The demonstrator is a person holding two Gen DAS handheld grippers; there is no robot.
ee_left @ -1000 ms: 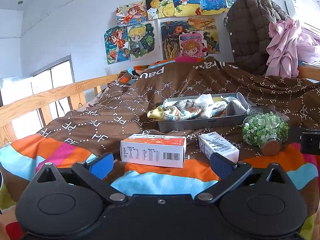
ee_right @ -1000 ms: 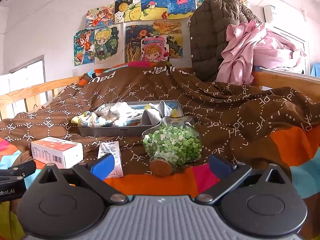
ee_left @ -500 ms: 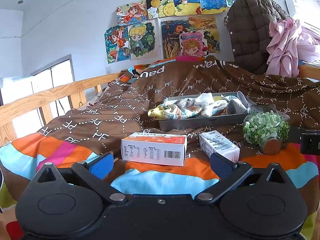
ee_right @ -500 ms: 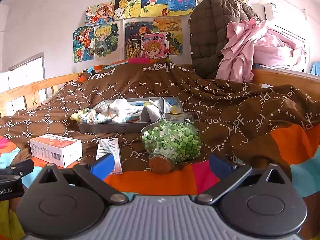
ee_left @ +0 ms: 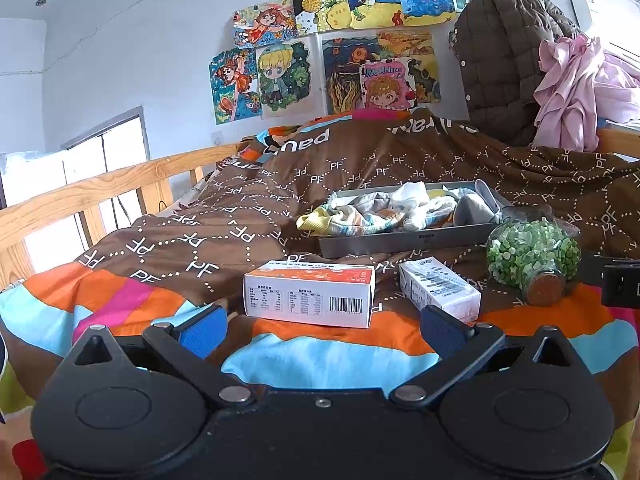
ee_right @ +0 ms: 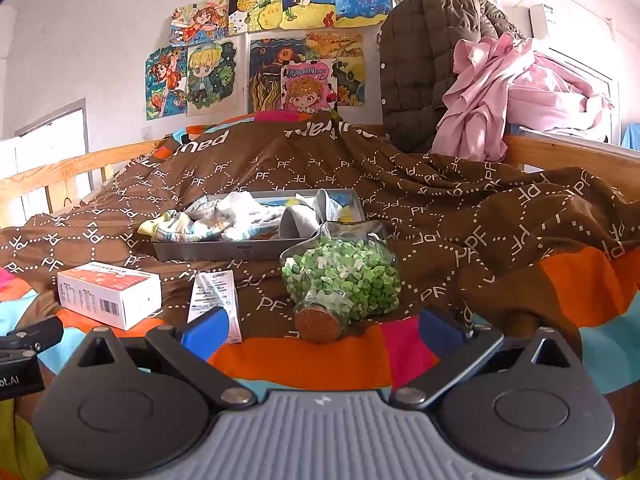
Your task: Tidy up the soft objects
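A heap of crumpled soft cloths (ee_left: 384, 210), white, grey and pastel-striped, lies in a shallow grey rectangular tray (ee_left: 408, 240) on the bed, and a yellow-edged piece spills over the tray's left end onto the brown quilt printed with white "PF" letters (ee_left: 248, 216). From the right wrist view the same cloths (ee_right: 232, 218) fill the left and middle of the tray (ee_right: 224, 250), with a grey piece standing up near its right end.

Just in front of the tray's right end a clear glass jar filled with small green pieces (ee_right: 344, 276) lies on its side, its cork stopper pointing toward the camera. To the jar's left lies a small white carton with blue print (ee_left: 438, 290), and farther left a white and orange cardboard box with a barcode (ee_left: 310, 294), both resting where the brown quilt meets its orange and blue stripes.

The left gripper (ee_left: 322, 326) hovers low over the striped edge, its blue-padded fingers spread wide and holding nothing, the barcode box just beyond them. The right gripper (ee_right: 324, 330) is likewise spread and empty, with the jar's cork just beyond its fingers.

Behind the bed, colourful cartoon drawings (ee_right: 280, 40) cover the white wall, beside a dark quilted coat (ee_right: 424, 64) and a pile of pink fabric (ee_right: 516, 92). A wooden bed rail (ee_left: 100, 188) runs along the left.
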